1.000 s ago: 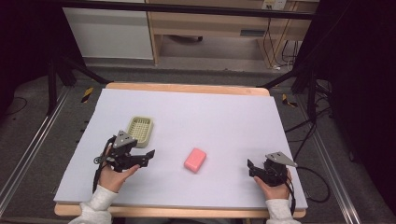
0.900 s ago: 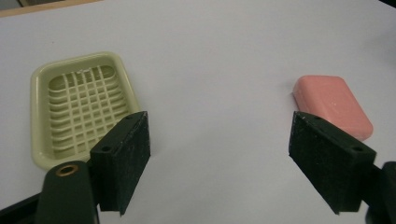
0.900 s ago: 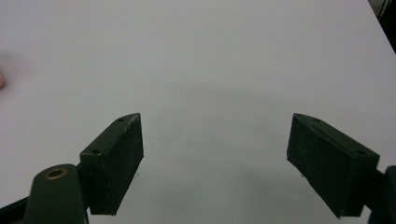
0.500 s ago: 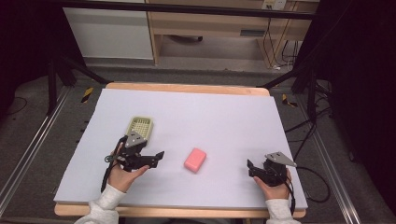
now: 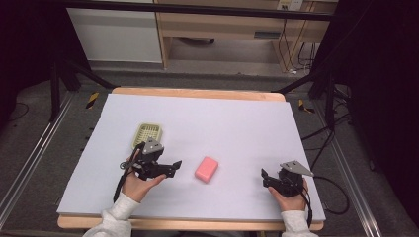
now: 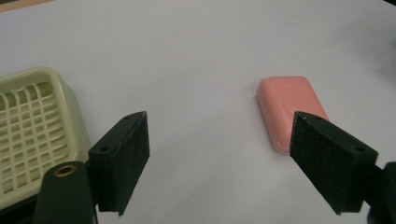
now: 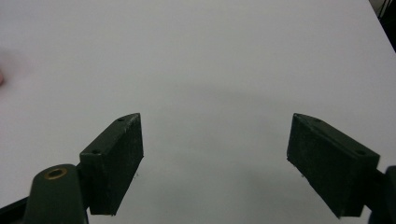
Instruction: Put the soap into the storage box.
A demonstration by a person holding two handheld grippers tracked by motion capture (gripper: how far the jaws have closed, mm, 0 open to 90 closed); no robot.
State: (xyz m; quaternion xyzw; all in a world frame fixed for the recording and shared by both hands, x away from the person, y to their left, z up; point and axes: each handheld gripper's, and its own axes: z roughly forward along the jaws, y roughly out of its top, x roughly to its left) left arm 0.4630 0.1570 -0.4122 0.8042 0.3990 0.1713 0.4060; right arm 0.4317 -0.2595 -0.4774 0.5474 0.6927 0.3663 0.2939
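A pink bar of soap (image 5: 206,169) lies flat on the white table cover near the front middle. To its left a pale yellow slotted soap dish (image 5: 147,132) stands empty. My left gripper (image 5: 174,167) hovers between the two, just left of the soap, pointing at it. In the left gripper view it (image 6: 219,126) is open, with the soap (image 6: 289,109) ahead beside the right jaw and the dish (image 6: 32,126) beside the left jaw. My right gripper (image 5: 265,178) rests at the front right, open (image 7: 215,123) over bare cover.
The white cover (image 5: 237,123) spans nearly the whole wooden table (image 5: 197,93). Black frame legs and cables stand off both sides. A cable (image 5: 331,197) trails from the right gripper over the table's right edge.
My left gripper has moved right, away from the dish and toward the soap. The right gripper and the soap have stayed put.
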